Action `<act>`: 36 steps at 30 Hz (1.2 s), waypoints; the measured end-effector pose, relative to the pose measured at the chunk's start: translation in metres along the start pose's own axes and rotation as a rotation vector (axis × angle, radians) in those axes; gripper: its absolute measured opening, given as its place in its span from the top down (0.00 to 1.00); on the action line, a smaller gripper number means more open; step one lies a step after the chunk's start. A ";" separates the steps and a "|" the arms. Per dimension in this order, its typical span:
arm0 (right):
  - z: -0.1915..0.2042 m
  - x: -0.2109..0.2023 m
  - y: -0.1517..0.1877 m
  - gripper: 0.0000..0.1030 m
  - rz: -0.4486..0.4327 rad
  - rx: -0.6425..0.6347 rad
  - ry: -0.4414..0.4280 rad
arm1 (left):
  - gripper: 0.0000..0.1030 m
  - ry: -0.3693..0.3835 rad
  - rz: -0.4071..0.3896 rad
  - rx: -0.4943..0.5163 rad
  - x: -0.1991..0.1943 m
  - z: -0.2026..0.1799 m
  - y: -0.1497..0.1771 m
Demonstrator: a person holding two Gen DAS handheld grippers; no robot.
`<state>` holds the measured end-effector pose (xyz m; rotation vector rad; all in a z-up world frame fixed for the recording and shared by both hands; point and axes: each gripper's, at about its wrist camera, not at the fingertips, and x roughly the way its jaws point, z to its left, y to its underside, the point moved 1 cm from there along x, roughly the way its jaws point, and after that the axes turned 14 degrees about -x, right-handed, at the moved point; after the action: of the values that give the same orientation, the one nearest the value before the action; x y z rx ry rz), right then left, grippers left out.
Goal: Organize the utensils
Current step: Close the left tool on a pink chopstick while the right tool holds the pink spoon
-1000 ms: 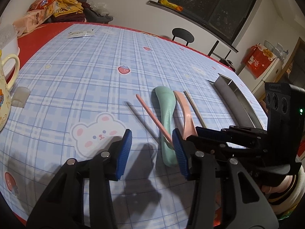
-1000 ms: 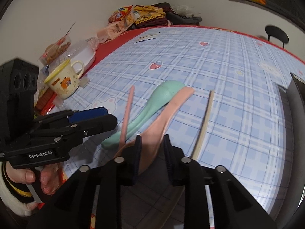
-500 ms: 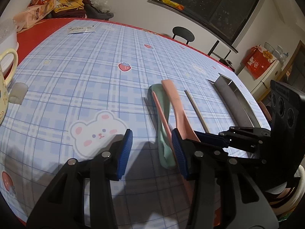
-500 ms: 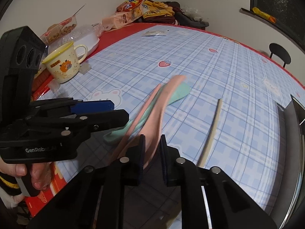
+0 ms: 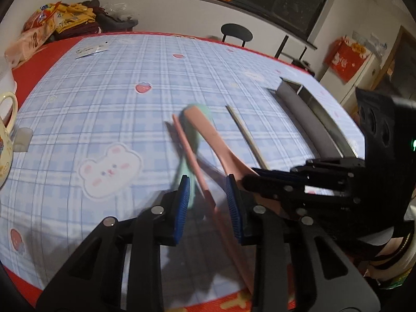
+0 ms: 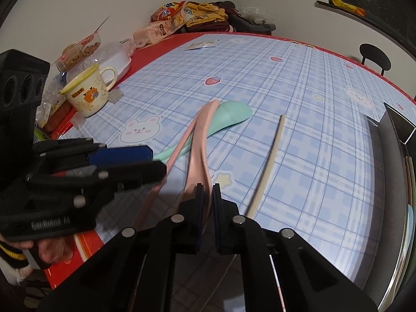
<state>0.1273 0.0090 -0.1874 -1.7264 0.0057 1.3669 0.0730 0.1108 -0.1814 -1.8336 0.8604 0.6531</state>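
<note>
- Clamping the pink spoon (image 6: 200, 140): the right gripper (image 6: 207, 195) has its jaws nearly together on the spoon's handle, pads pressing both sides, the bowl end tipped up toward the far side of the table.
- Left gripper (image 5: 208, 195) sits just left of it. Its jaws have just been closing; the thin pink chopstick (image 5: 191, 161) and the handle of the mint-green spoon (image 6: 228, 119) run between the blue pads (image 5: 182, 205). Pads do not look pressed onto either (motion blur here, so contact is hard to judge).
- Mint-green spoon lies flat on the blue plaid tablecloth (image 6: 299, 83), bowl toward the far side, partly under the pink spoon.
- Pale chopstick (image 6: 270, 161) lies alone on the cloth to the right of the spoons, apart from them.
- Metal tray (image 5: 314, 119) stands at the right edge of the table, well apart from the utensils; I cannot tell what is in it.
- Yellow-rimmed mug (image 6: 89, 93) at the left side, beside a clear plastic container (image 6: 114, 57).
- Snack packets (image 6: 176, 20) piled at the far end on the red table (image 6: 166, 49).
- A person's hand (image 6: 49, 252) shows under the left gripper's body.
</note>
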 end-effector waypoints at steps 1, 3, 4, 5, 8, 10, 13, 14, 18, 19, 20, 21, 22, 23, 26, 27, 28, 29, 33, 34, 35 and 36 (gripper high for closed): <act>0.000 -0.001 0.002 0.93 -0.004 0.002 -0.004 | 0.70 -0.012 -0.001 0.010 -0.001 -0.003 0.002; -0.001 -0.002 0.005 0.93 -0.010 0.008 -0.012 | 0.70 -0.032 0.005 0.016 -0.001 -0.007 0.005; -0.002 -0.003 0.006 0.92 -0.012 0.013 -0.016 | 0.70 -0.039 0.005 0.018 -0.001 -0.008 0.006; -0.003 -0.003 0.007 0.92 -0.014 0.021 -0.023 | 0.72 -0.051 0.004 0.022 -0.002 -0.010 0.008; -0.004 -0.004 0.008 0.92 -0.018 0.028 -0.031 | 0.77 -0.053 -0.004 0.025 -0.009 -0.014 0.012; -0.005 -0.004 0.009 0.92 -0.021 0.033 -0.040 | 0.77 -0.043 -0.009 0.030 -0.015 -0.017 0.016; -0.008 -0.004 0.009 0.92 -0.026 0.048 -0.056 | 0.77 -0.047 0.015 0.047 -0.016 -0.021 0.024; -0.008 -0.004 0.009 0.92 -0.027 0.050 -0.056 | 0.77 -0.061 0.027 0.054 -0.014 -0.021 0.028; -0.014 -0.007 0.011 0.92 -0.032 0.081 -0.027 | 0.77 -0.111 0.052 0.064 -0.006 -0.018 0.037; -0.016 -0.007 0.012 0.92 -0.035 0.093 -0.026 | 0.77 -0.119 0.053 0.067 -0.004 -0.018 0.038; -0.018 -0.007 0.012 0.92 -0.037 0.101 -0.025 | 0.76 -0.128 0.055 0.073 -0.002 -0.018 0.039; -0.020 -0.007 0.013 0.93 -0.039 0.109 -0.025 | 0.76 -0.134 0.050 0.082 -0.002 -0.019 0.040; -0.021 -0.007 0.013 0.93 -0.041 0.114 -0.027 | 0.76 -0.147 0.047 0.097 -0.001 -0.020 0.040; -0.021 -0.007 0.014 0.93 -0.042 0.116 -0.029 | 0.76 -0.156 0.045 0.108 0.000 -0.022 0.039; -0.021 -0.008 0.014 0.93 -0.045 0.118 -0.027 | 0.75 -0.184 0.033 0.133 0.004 -0.023 0.036; -0.021 -0.008 0.015 0.93 -0.046 0.119 -0.027 | 0.75 -0.194 0.026 0.141 0.006 -0.024 0.034; -0.021 -0.008 0.015 0.93 -0.047 0.121 -0.028 | 0.76 -0.200 0.020 0.147 0.007 -0.023 0.032; -0.022 -0.008 0.015 0.93 -0.048 0.126 -0.031 | 0.77 -0.206 0.014 0.154 0.008 -0.023 0.032; -0.023 -0.009 0.017 0.93 -0.052 0.131 -0.024 | 0.84 -0.208 -0.009 0.157 0.008 -0.020 0.031; -0.022 -0.009 0.017 0.93 -0.053 0.128 -0.024 | 0.85 -0.198 -0.011 0.150 0.008 -0.018 0.030; -0.021 -0.009 0.016 0.93 -0.054 0.124 -0.026 | 0.86 -0.189 -0.012 0.136 0.007 -0.016 0.029; -0.020 -0.009 0.016 0.94 -0.056 0.122 -0.028 | 0.87 -0.181 -0.013 0.123 0.006 -0.014 0.028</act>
<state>0.1314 -0.0181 -0.1908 -1.5947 0.0242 1.3224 0.0552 0.0885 -0.1962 -1.6409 0.7516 0.7301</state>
